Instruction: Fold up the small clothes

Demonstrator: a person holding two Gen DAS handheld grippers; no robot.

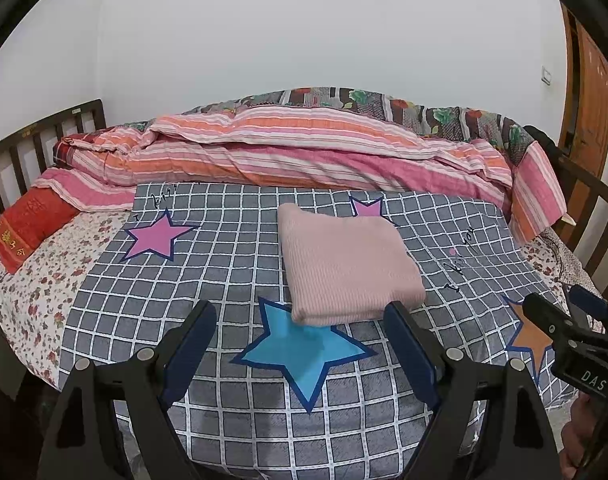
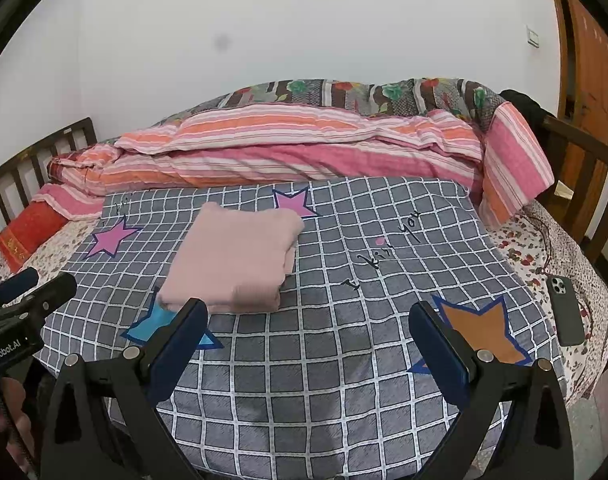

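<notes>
Left wrist view shows the pink ribbed knit garment point(image 1: 345, 264) already folded square on the grey checked bedspread point(image 1: 224, 264), left tool point(image 1: 304, 344) and right tool point(image 2: 307, 344) both spread, empty, so folding looks finished.

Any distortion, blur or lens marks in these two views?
Left wrist view: strong fisheye bending, dark corners, pink garment sharp, light even. Right wrist view: same bending, a faint grey smudge against the wall, phone stretched near the edge.

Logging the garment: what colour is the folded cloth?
Pale pink folded cloth, clearest in the left wrist view.
</notes>
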